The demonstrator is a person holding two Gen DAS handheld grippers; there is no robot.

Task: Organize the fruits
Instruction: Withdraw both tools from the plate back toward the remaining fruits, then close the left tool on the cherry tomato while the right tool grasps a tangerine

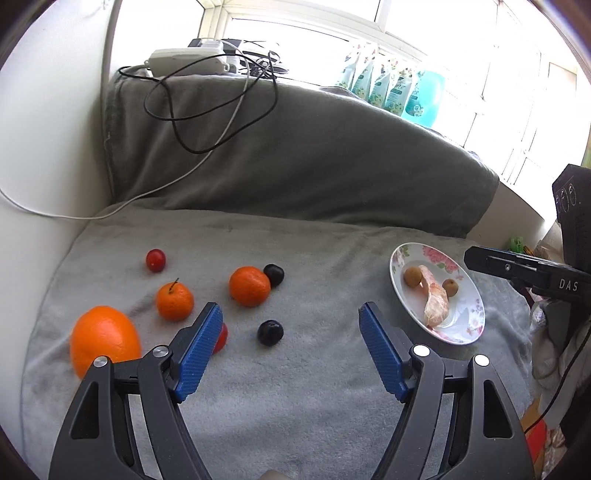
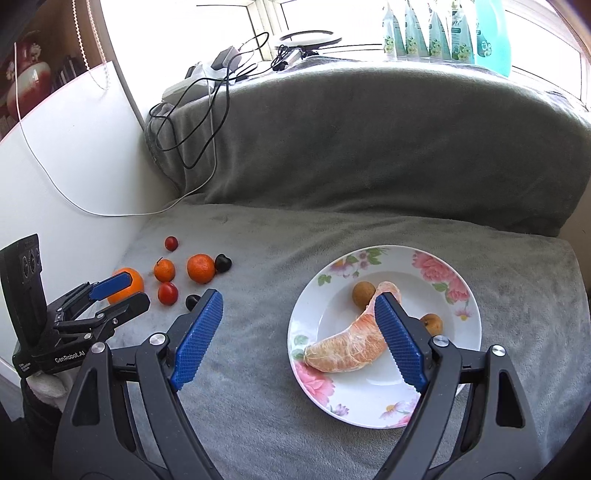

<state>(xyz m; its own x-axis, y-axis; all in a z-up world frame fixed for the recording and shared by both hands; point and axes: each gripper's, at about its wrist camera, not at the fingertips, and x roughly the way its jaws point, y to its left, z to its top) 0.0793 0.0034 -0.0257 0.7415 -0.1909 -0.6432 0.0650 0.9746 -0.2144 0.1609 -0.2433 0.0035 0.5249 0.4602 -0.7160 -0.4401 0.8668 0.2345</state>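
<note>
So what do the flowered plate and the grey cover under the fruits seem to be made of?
Flowered plate: probably glazed ceramic or porcelain, possibly melamine; its white surface is smooth and glossy, with printed pink flowers. Grey cover: likely soft fleece or plush fabric; it looks matte and fuzzy and creases softly.

A grey blanket (image 1: 295, 155) covers the sofa; black and white cables (image 1: 207, 110) trail over its back, 5 refill pouches (image 2: 428, 33) behind.

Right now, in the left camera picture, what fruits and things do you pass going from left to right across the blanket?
Big orange → small tangerine with a stem → bigger tangerine → flowered plate.
</note>
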